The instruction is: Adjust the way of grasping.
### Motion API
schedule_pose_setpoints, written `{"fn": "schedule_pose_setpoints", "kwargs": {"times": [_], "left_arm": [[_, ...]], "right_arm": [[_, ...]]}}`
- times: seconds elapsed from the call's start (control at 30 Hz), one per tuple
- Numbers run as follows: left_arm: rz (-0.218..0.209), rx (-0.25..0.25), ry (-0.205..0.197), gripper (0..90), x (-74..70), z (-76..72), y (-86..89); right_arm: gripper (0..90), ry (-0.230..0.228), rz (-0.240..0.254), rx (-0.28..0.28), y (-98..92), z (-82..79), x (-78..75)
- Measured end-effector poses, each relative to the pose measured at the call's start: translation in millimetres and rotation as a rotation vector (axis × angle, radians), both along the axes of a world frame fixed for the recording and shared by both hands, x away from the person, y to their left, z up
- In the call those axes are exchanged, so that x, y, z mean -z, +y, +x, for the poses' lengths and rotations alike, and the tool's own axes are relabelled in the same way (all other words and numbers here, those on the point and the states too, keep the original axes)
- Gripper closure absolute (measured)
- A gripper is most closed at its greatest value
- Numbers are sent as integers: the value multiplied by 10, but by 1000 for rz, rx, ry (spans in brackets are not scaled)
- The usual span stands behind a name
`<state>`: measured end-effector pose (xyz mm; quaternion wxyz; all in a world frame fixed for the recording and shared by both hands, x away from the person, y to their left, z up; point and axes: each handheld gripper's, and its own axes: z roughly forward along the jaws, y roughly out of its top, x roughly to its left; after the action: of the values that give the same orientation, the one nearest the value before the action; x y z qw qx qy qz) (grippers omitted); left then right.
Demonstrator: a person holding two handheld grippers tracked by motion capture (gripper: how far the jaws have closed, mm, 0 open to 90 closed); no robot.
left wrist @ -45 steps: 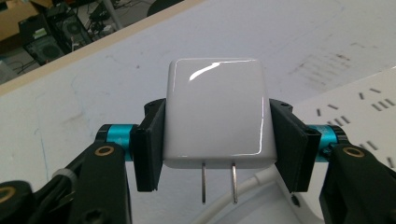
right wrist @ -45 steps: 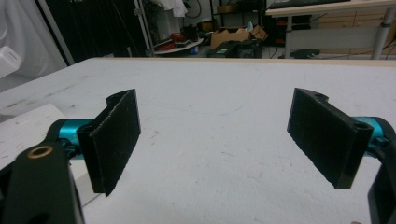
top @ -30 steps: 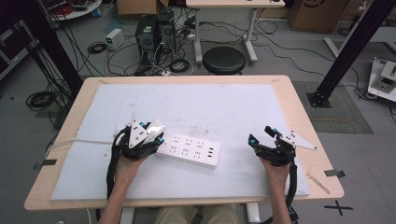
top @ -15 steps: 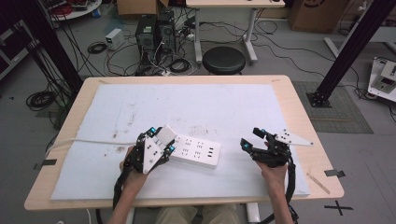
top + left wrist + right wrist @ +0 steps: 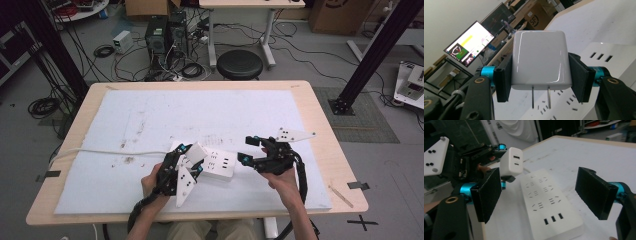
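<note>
A white power strip (image 5: 220, 162) lies flat on the pale mat, near the table's front middle. My left gripper (image 5: 192, 155) hovers over the strip's left end, shut on a white charger plug (image 5: 196, 151). In the left gripper view the plug (image 5: 540, 60) sits squeezed between both black pads, its two metal prongs pointing down at the strip's sockets (image 5: 604, 65). My right gripper (image 5: 246, 149) stands open just off the strip's right end, with nothing between its pads. The right gripper view looks along the strip (image 5: 549, 205) towards the held plug (image 5: 511, 165).
The strip's white cable (image 5: 100, 151) runs left across the mat (image 5: 150, 115) and off the table's left edge. A thin wooden stick (image 5: 341, 194) lies at the front right corner. A black stool (image 5: 240, 64) stands behind the table.
My left gripper has carried the plug to the right, over the strip's left end. My right gripper has lifted and come left to the strip's right end.
</note>
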<state>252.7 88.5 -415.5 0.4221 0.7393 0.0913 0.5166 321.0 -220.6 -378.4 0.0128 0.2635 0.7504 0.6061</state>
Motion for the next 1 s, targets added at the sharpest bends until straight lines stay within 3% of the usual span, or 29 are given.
{"fn": "schedule_pose_setpoints", "kwargs": {"times": [0.33,0.6,0.63,0.73,1.0], "left_arm": [[70,61,-108,425,45,-96,-236],[76,108,-158,425,32,-168,-336],[87,122,-186,425,18,-199,-359],[95,138,-212,425,14,-224,-377],[121,156,-240,425,23,-256,-401]], "right_arm": [[216,48,0,-132,187,12,-4],[216,70,-8,-208,300,27,10],[216,75,-10,-236,337,23,14],[216,80,-10,-256,356,23,20],[218,82,-1,-296,393,25,27]]}}
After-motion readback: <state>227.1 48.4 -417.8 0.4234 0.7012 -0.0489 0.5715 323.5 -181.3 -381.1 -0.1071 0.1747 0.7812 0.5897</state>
